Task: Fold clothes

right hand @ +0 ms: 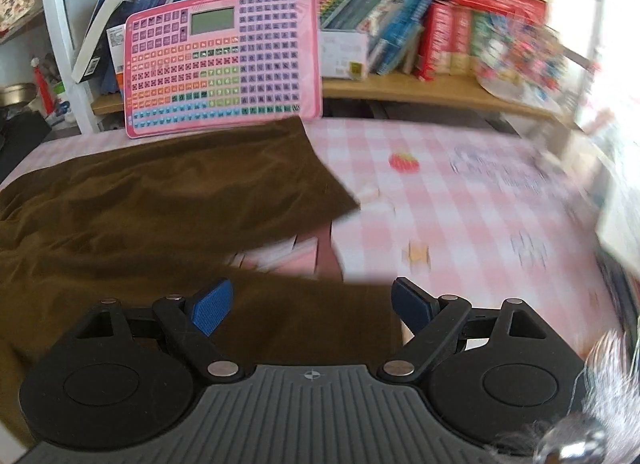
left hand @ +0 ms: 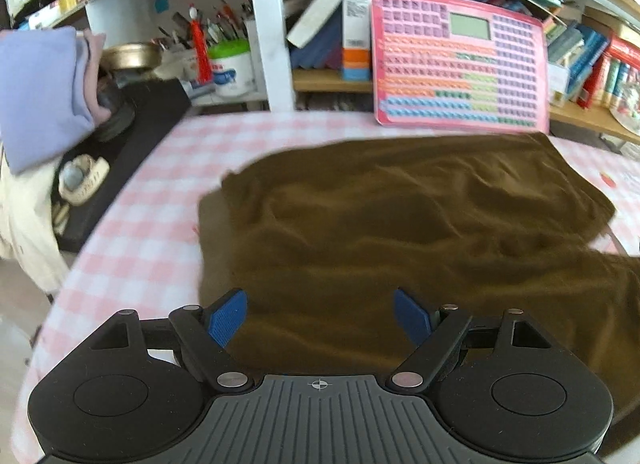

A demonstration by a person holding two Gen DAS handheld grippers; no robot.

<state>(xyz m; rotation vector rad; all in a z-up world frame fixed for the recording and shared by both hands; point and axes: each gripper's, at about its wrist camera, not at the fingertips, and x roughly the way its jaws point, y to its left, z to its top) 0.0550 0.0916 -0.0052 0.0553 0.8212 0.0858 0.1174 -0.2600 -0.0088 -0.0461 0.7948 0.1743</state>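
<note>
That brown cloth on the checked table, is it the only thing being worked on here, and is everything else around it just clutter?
Part of the job:
brown garment, spread on the table
left gripper, open above it
right gripper, open above its edge

Just lying about:
pink keyboard toy
books on the shelf
pen pot
folded lilac cloth
checked tablecloth

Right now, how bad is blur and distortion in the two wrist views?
Left wrist view: brown garment soft, mild motion blur; shelves bowed by fisheye; open left gripper sharp. Right wrist view: heavy smear along the right edge, tablecloth print streaked; pink keyboard toy fairly crisp; open right gripper sharp.
</note>
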